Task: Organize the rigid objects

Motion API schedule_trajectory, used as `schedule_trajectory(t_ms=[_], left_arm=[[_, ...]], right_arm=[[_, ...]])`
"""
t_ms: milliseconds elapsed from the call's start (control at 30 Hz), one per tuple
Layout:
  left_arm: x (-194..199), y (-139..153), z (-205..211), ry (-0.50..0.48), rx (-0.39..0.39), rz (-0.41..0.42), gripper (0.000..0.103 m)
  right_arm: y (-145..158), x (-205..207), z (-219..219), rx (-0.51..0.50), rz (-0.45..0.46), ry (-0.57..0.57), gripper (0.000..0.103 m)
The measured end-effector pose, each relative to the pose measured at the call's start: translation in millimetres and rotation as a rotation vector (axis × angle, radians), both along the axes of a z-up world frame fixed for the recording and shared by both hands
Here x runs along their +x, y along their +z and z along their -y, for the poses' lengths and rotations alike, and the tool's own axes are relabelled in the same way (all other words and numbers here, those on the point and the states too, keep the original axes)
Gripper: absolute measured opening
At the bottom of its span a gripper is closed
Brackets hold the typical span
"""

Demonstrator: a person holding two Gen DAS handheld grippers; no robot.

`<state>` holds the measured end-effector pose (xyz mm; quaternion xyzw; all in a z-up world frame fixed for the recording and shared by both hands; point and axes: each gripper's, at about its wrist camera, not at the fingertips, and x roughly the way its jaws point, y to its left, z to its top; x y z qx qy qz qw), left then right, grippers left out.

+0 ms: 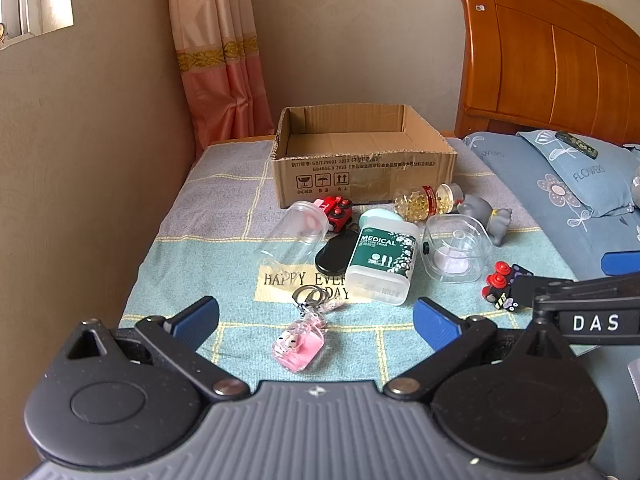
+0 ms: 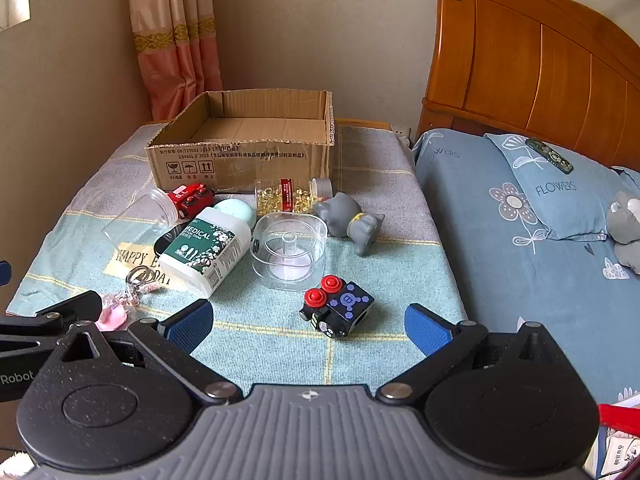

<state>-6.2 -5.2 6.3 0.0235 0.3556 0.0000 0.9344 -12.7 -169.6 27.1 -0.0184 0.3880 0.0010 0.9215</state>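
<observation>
Both grippers hovering over the cluttered cloth, fingers spread wide and gripping nothing.
In front of the cardboard box (image 1: 362, 168), the left gripper (image 1: 316, 316) is facing a pink keychain (image 1: 298, 344); the right gripper (image 2: 308, 322) is facing a black toy cube (image 2: 340, 312).

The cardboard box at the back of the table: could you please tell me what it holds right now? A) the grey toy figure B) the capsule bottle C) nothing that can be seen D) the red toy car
C: the cardboard box shows only its bare floor, while the small objects all lie on the cloth in front of it.

Both tongs (image 1: 316, 320) (image 2: 308, 326) agape, angled downward
</observation>
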Motion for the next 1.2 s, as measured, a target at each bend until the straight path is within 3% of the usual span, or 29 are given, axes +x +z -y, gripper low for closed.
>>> schedule_trajectory(t_ms=[1200], left_arm=[[10,-6,-3,-0.046,-0.021,-0.042,0.102]], right_arm=[[-6,11,-1,-0.003,-0.028,0.018,0.103]])
